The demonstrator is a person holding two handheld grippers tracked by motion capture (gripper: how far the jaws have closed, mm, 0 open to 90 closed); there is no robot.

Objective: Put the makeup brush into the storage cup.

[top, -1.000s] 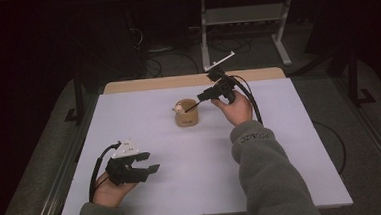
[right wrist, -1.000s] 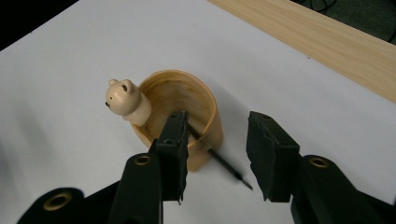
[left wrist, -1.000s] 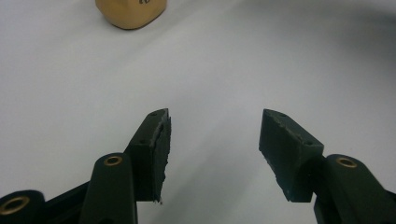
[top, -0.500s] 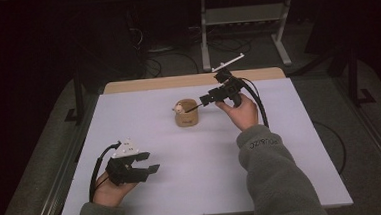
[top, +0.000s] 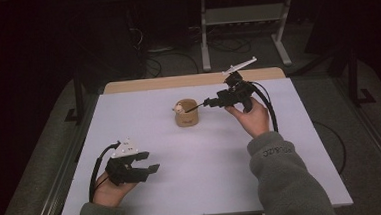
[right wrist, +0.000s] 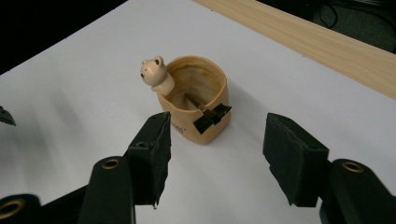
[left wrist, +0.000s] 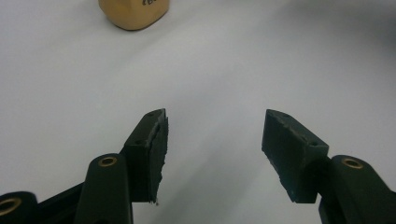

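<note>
Cup (top: 186,116): tan, upright near the middle of the white counter (top: 283,177), toward its far side; a small bear figure (right wrist: 154,73) sits on its rim.
Clip (right wrist: 212,116): a black binder clip is clamped on the cup's rim on the side facing the right gripper, with one wire handle lying inside the cup.
Right gripper (top: 203,104): held above the counter just right of the cup, pointing at it. Its jaws have just been opening and stand wide apart. In the right gripper view the clip and cup lie beyond the pads, with nothing between them.
Left gripper (top: 149,165): low over the near left part of the counter, well apart from the cup. Jaws wide, with bare counter between them.
Left gripper view: the cup's base (left wrist: 133,13) shows at the top edge, far ahead of the pads.
Hands: the right hand (top: 249,116) grasps its gripper from below; the left hand (top: 108,190) sits at the near edge.
</note>
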